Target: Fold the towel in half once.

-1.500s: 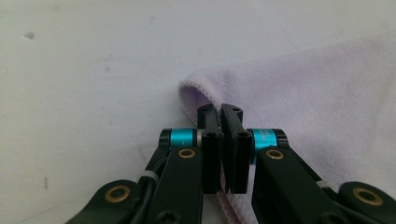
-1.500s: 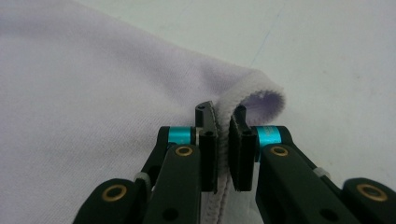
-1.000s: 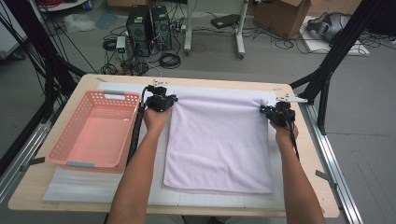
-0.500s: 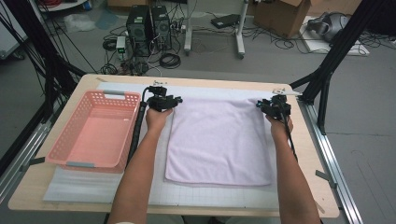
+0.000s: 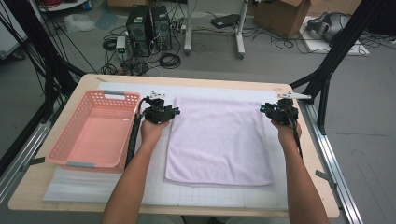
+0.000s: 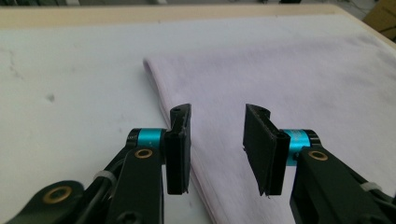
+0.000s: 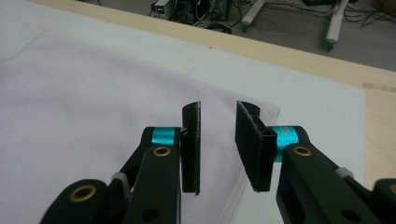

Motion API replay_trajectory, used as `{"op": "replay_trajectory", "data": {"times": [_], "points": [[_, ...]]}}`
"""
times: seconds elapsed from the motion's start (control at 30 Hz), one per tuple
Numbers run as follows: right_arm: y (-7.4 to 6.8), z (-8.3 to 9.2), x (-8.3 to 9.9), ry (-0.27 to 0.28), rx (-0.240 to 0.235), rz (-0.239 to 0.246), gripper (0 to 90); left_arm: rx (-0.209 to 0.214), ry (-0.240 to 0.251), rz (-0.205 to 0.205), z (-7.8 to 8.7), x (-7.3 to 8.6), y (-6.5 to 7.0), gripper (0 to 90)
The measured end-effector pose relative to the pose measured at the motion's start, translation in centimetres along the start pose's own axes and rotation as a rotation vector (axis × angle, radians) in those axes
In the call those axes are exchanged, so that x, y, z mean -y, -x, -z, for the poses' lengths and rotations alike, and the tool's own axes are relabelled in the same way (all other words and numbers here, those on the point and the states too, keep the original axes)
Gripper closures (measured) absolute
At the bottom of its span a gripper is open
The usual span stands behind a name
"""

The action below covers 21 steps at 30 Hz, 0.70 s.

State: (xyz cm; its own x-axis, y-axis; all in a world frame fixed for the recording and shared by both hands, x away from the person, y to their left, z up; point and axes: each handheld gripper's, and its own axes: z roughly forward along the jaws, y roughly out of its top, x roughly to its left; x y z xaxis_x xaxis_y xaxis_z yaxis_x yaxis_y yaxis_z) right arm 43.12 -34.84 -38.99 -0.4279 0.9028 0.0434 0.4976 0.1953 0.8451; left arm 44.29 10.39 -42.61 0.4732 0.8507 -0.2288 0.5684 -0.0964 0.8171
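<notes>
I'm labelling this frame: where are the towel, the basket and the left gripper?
towel (image 5: 219, 140), high view, middle of the cloth.
basket (image 5: 122, 95), high view, far rim.
left gripper (image 6: 217, 140), left gripper view, between its open jaws.

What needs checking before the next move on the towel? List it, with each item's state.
1. Left tool free of cloth: ok, its jaws have just been closing a little but stand apart, nothing pinched between them.
2. Right tool free of cloth: ok, jaws also just closing, gap empty.
3. Towel lying flat: ok, spread smooth on the white mat, no bunching seen.
4. Left tool lined up with the towel's left edge: ok, the edge runs under its jaws.
5. Right tool over the far right corner: ok, the corner lies just beyond its tips.
6. Basket ready: ok, it stands beside the towel with nothing inside.
</notes>
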Motion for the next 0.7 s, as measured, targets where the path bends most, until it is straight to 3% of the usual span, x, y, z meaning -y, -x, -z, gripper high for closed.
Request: {"op": "replay_trajectory", "data": {"times": [0.07, 0.13, 0.27, 0.4, 0.43, 0.53, 0.7], "points": [[-0.2, 0.7, 0.4, -0.009, -0.005, 0.004, 71.5, -0.016, 0.039, -0.008, 0.6, 0.7, 0.2, 61.8], [-0.3, 1.4, 0.9, -0.007, -0.016, -0.003, 71.4, -0.007, 0.016, -0.003, 1.0, 1.2, 0.3, 61.8], [-0.5, 2.6, 1.9, -0.016, -0.031, -0.020, 70.9, 0.005, 0.035, -0.005, 1.9, 2.3, 0.9, 59.8], [-1.0, 3.9, 2.5, -0.023, -0.059, -0.055, 64.3, 0.022, 0.023, -0.021, 2.7, 3.2, 1.5, 57.5], [-1.3, 4.3, 2.7, -0.012, -0.061, -0.051, 64.8, 0.032, 0.006, -0.025, 2.8, 3.3, 1.6, 55.7], [-2.2, 5.3, 3.5, -0.006, -0.057, -0.027, 65.0, 0.035, 0.059, -0.040, 3.8, 4.1, 2.1, 54.0], [-3.7, 6.8, 5.5, -0.013, -0.063, -0.005, 64.7, 0.069, 0.049, -0.058, 4.9, 5.6, 2.8, 52.5]]}}
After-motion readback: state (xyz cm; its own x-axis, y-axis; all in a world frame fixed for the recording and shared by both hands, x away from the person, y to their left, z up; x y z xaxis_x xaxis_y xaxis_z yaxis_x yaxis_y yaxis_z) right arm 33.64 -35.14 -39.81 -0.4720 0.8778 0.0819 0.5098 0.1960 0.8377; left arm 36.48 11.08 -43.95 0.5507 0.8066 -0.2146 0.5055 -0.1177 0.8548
